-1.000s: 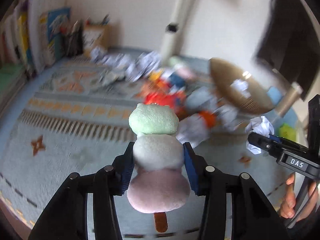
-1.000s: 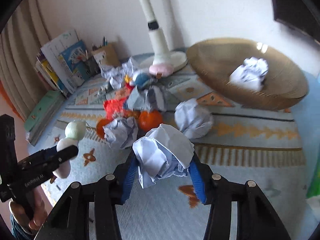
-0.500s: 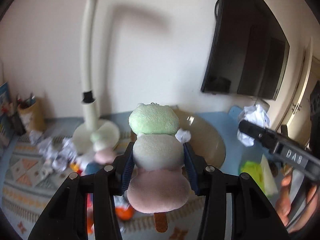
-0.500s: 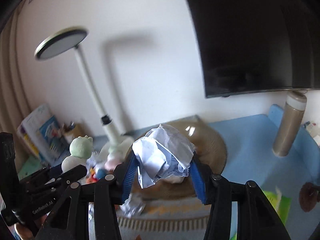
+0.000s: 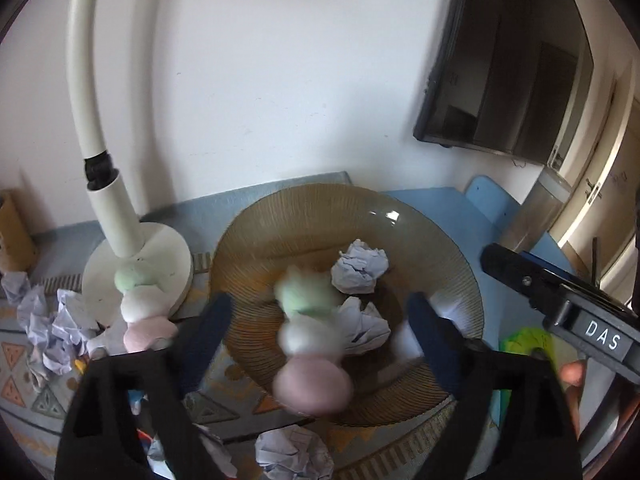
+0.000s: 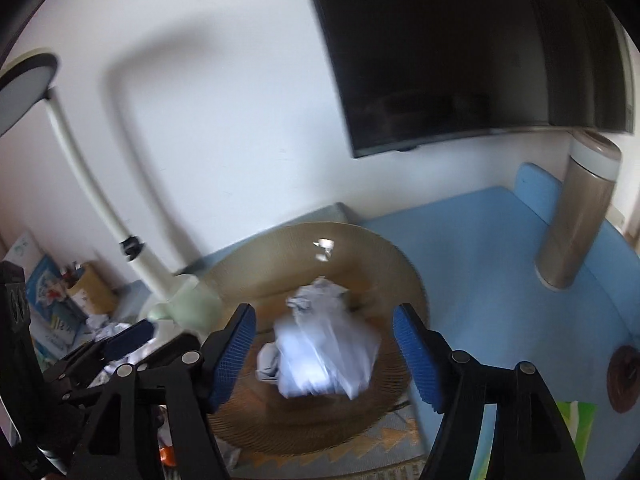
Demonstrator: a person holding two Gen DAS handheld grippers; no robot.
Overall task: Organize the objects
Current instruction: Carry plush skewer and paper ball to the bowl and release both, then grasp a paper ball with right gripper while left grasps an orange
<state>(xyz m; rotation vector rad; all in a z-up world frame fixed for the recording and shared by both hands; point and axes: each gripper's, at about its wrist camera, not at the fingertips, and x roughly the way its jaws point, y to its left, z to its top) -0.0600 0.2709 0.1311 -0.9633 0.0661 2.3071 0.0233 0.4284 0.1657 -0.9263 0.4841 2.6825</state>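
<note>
1. My left tool (image 5: 320,316) stands with its jaws spread wide, having just been opening; the three-ball plush skewer (image 5: 310,332) sits blurred in the gap between the blue pads, touching neither, its green ball farthest from me and its pink ball nearest.
2. Straight ahead of that tool and below it lies the ribbed amber bowl (image 5: 304,216); inside it, beyond the plush, rest two crumpled paper balls (image 5: 360,266), one just behind the other.
3. To the left of the left tool a second plush skewer (image 5: 140,308) leans on the round base of the white lamp (image 5: 100,168); loose paper wads (image 5: 48,332) lie further left on the patterned rug (image 5: 24,380), and one more lies just below the bowl's near rim.
4. My right tool (image 6: 324,344) also has its jaws parted and has just been opening; a blurred crumpled paper (image 6: 324,356) is between the pads without either pressing it, directly over the same bowl (image 6: 248,276).
5. To the right of the right tool stretches a blue table (image 6: 480,240) carrying a tall brown flask (image 6: 572,216); above hangs a dark screen (image 6: 460,48).
6. Each tool shows at the edge of the other's view.
</note>
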